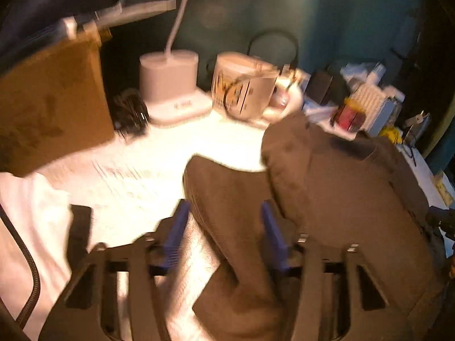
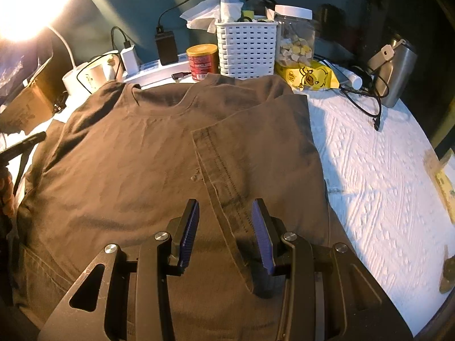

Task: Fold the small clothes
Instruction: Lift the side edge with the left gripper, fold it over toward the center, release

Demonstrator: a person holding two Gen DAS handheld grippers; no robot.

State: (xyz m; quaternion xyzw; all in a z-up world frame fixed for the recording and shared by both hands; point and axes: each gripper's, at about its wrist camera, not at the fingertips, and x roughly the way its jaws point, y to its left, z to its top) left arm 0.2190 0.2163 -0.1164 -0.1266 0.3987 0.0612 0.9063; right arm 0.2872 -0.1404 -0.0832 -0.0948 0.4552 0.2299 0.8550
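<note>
The brown T-shirt (image 2: pixel 148 153) fills the frame's centre. The left gripper (image 1: pixel 224 213) straddles its sleeve (image 1: pixel 227 221), jaws parted; the right gripper (image 2: pixel 224 213) hovers open, empty. A shallow bite risks the sleeve slipping free.

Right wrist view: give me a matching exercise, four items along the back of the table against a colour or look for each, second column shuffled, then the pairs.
Things:
1. slotted basket
2. tin can
3. snack packet
4. tumbler

Looks:
A. yellow, with a duck picture
B. bare metal
C. white
D. red with a gold top

Pairs: 1-C, 2-D, 3-A, 4-B
</note>
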